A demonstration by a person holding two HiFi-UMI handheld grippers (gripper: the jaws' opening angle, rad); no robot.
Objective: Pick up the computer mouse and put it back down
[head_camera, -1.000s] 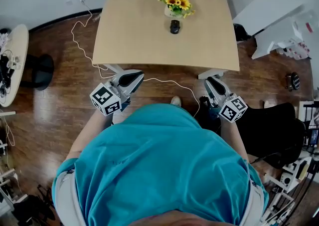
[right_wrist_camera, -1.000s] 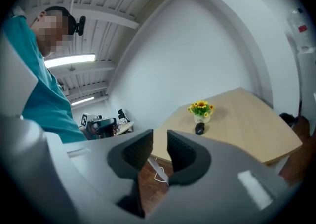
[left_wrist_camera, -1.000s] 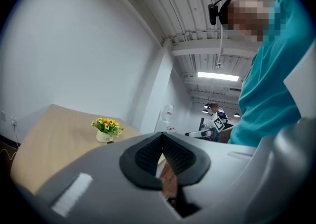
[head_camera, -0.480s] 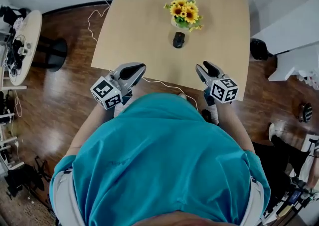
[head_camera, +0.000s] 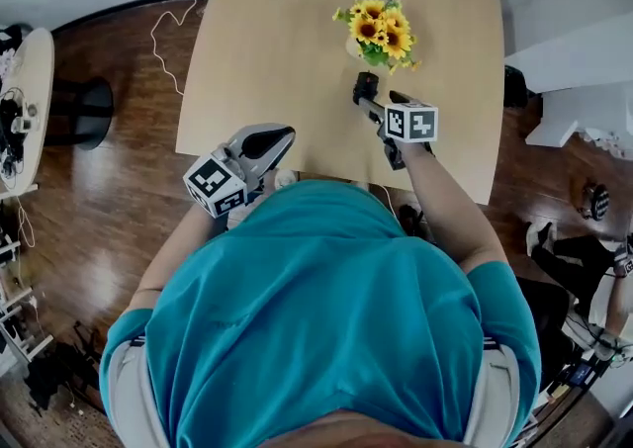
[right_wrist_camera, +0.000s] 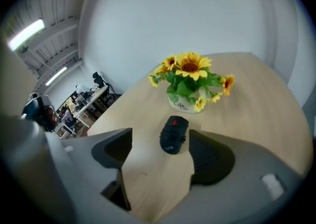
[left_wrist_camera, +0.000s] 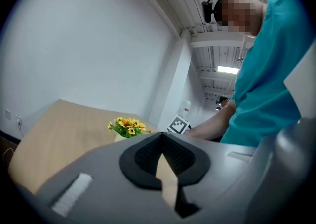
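Note:
A black computer mouse (head_camera: 364,87) lies on the light wooden table (head_camera: 267,41), just in front of a pot of yellow sunflowers (head_camera: 381,29). My right gripper (head_camera: 381,100) reaches over the table and points down at the mouse. Its jaws are opening, and the mouse (right_wrist_camera: 174,134) sits on the table just beyond the fingertips of the right gripper (right_wrist_camera: 159,141), untouched. The flower pot (right_wrist_camera: 187,100) stands right behind it. My left gripper (head_camera: 280,133) hovers at the table's near edge, shut and empty. In its own view the left gripper (left_wrist_camera: 161,139) has its tips together.
A white cable (head_camera: 163,31) trails over the wooden floor left of the table. A round side table (head_camera: 25,90) stands at the far left, white furniture (head_camera: 574,41) at the right. A person's legs (head_camera: 569,258) show at the right edge.
My right gripper swung forward and down from beside my body to the mouse, and its jaws spread apart. My left gripper moved forward to the table's near edge, still shut.

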